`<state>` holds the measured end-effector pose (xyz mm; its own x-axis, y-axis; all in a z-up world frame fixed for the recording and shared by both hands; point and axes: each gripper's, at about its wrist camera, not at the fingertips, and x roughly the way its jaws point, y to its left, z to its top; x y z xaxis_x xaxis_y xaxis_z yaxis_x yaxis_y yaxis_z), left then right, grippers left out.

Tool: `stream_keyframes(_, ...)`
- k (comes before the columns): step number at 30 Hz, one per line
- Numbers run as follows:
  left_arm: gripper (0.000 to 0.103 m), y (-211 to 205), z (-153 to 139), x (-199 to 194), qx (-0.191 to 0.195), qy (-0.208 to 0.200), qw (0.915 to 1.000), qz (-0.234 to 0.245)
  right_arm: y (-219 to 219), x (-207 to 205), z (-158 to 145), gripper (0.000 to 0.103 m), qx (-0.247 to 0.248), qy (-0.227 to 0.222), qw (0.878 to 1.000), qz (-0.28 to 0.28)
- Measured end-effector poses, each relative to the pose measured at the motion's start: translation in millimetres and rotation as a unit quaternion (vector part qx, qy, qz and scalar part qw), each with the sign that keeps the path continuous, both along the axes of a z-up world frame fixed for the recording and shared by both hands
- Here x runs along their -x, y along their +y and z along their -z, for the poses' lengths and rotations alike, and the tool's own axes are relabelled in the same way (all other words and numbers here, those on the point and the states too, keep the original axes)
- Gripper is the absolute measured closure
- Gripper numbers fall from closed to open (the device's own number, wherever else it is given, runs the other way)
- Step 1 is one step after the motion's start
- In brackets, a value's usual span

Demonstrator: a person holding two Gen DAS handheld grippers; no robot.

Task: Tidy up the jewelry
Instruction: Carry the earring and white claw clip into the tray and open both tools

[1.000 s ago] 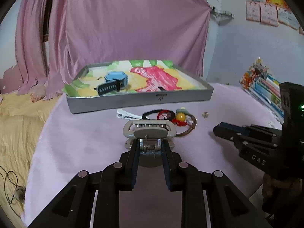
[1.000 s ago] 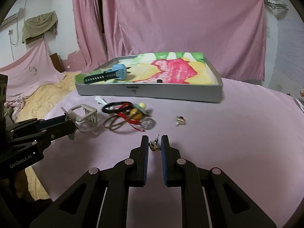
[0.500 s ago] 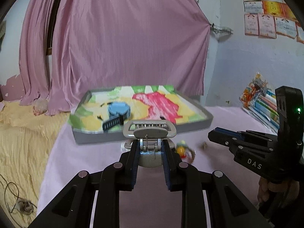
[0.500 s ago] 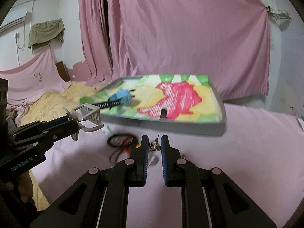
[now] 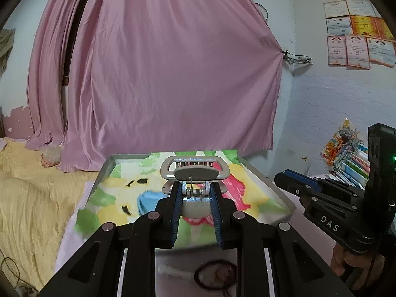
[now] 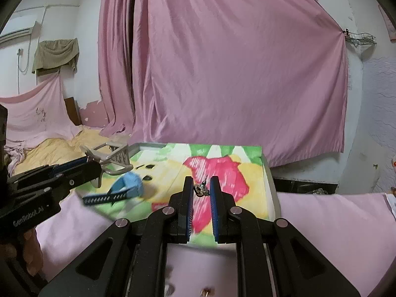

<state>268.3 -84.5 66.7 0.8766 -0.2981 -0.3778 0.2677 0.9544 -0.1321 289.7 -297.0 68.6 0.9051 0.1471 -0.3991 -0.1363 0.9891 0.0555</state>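
My left gripper [image 5: 195, 188] is shut on a grey hair claw clip [image 5: 194, 173] and holds it in the air over the near part of the grey tray [image 5: 107, 170], which has a colourful lining. My right gripper [image 6: 201, 185] is shut on a small metal earring [image 6: 201, 189] above the tray's [image 6: 269, 173] red patch. A blue watch [image 6: 128, 185] lies in the tray on the left. From the right wrist view the left gripper [image 6: 95, 167] with the claw clip [image 6: 115, 158] hovers over the tray's left edge. In the left wrist view the right gripper [image 5: 297, 184] is off to the right.
Black and red hair ties [image 5: 215, 272] and a white clip [image 5: 173, 271] lie blurred on the pink table cloth [image 6: 334, 222] below my left gripper. Yellow bedding [image 5: 29, 198] is on the left, a stack of books [image 5: 351, 158] on the right, and a pink curtain [image 5: 160, 74] behind the tray.
Both grippers have lifted off the table and moved forward over the tray, the left carrying the claw clip and the right carrying the earring. The loose jewelry has slid down out of view.
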Motion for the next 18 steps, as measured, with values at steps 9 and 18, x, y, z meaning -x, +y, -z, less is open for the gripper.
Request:
stream_keyframes(9,0.082,-15.0,11.5,-46.4,0.001,0.052,0.9986,0.009,-10.1,-45.0,14.5,0.091,-0.022,0.047,0.999,0.003)
stream_keyframes(18,0.082,-26.7,37.2,-70.4,-0.012,0.129,0.9914,0.019,-17.5,-78.1,51.5,0.091,-0.041,0.132,0.99,-0.001)
